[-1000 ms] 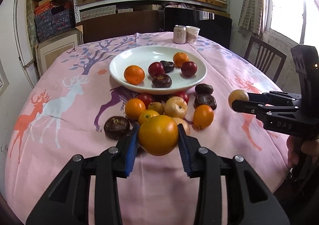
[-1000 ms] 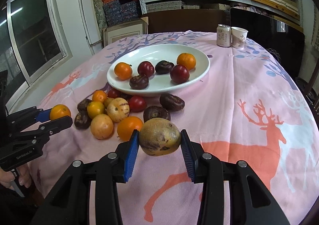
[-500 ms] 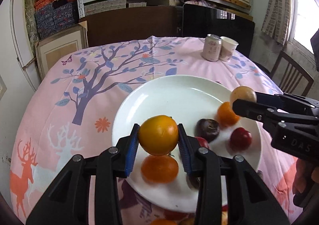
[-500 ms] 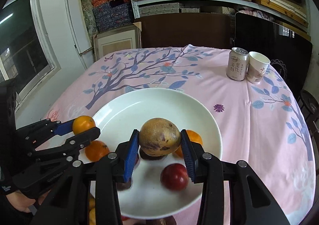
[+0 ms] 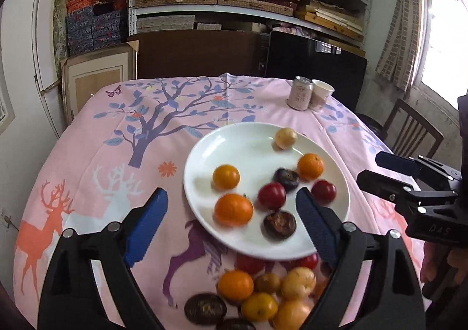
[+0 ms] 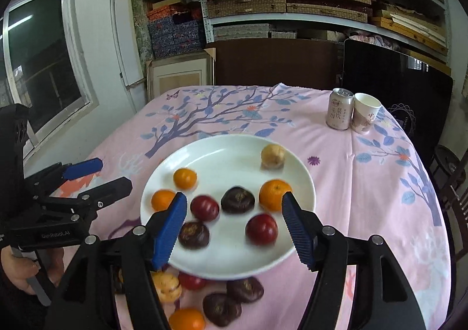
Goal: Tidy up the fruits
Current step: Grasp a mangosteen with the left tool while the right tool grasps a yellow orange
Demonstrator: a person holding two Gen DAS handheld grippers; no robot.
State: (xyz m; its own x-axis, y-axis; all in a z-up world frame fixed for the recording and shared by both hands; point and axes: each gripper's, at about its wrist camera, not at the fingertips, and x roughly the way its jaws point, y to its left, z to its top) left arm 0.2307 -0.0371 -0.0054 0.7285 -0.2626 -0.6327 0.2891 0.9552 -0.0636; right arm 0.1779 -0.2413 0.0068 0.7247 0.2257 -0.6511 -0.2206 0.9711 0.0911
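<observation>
Two grippers, left gripper (image 5: 231, 221) and right gripper (image 6: 234, 224), hang over the white plate (image 5: 234, 137), jaws just sprung apart, empty; eight fruits lie there. Only the left view shows the chair (image 5: 415, 131).

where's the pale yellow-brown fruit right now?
The pale yellow-brown fruit lies on the white plate, alone near its far rim on the side toward the can and paper cup; no gripper touches it.

Left gripper (image 5: 231, 223) and right gripper (image 6: 234, 224) above the white plate (image 5: 234, 137), jaws just opening wide, nothing between.
</observation>
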